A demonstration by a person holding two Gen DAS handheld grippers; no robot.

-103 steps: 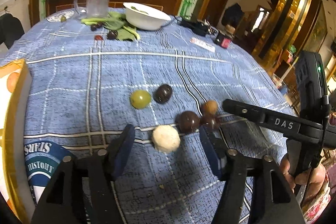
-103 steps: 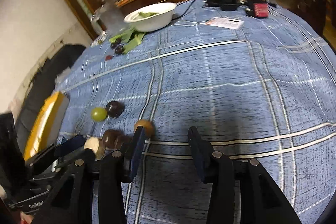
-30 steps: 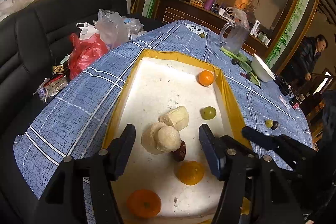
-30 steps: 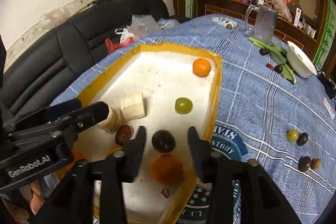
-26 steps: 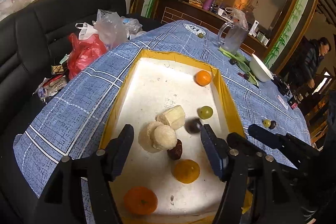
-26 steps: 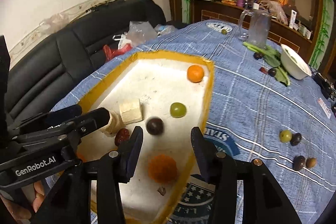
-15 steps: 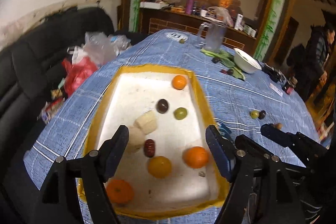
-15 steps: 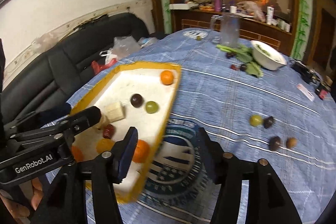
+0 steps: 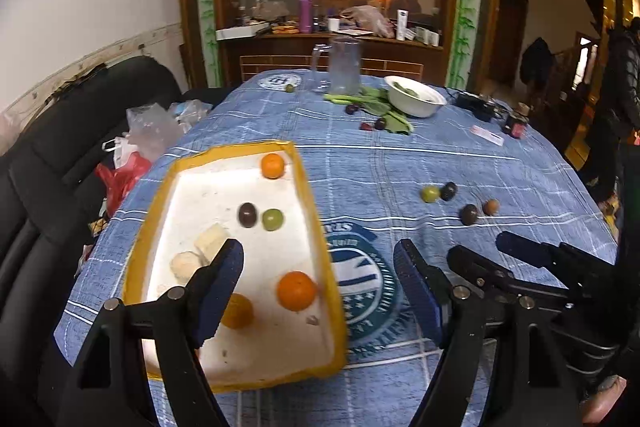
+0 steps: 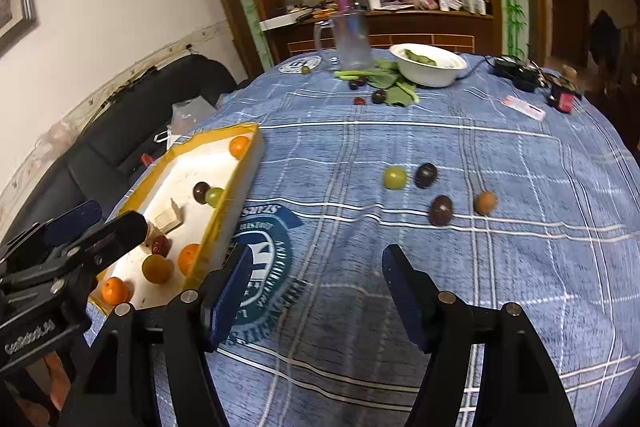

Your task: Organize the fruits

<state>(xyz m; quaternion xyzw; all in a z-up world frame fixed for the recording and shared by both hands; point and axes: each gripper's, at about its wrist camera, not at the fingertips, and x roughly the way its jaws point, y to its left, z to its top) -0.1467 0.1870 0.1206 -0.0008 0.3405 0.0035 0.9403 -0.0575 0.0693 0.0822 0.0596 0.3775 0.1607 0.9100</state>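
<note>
A yellow-rimmed white tray (image 9: pixel 316 235) (image 10: pixel 224 211) lies on the blue checked tablecloth and holds several fruits: oranges, a dark plum (image 9: pixel 247 214), a green grape (image 9: pixel 273 219) and pale pieces. On the cloth to the right lie a green fruit (image 10: pixel 395 177), two dark fruits (image 10: pixel 425 175) (image 10: pixel 441 210) and a small brown one (image 10: pixel 485 202). My left gripper (image 9: pixel 319 279) is open and empty above the tray's right edge. My right gripper (image 10: pixel 316 287) is open and empty above the cloth, short of the loose fruits.
A white bowl (image 10: pixel 428 65), green leaves, small dark fruits and a glass pitcher (image 10: pixel 352 41) stand at the far side. A black device and a card (image 10: pixel 524 107) lie far right. A black sofa with bags (image 9: pixel 132 147) is left of the table.
Both grippers have pulled back and up from the tray and swung right; the tray now sits lower left and the loose fruits on the cloth have come closer. Both stay open.
</note>
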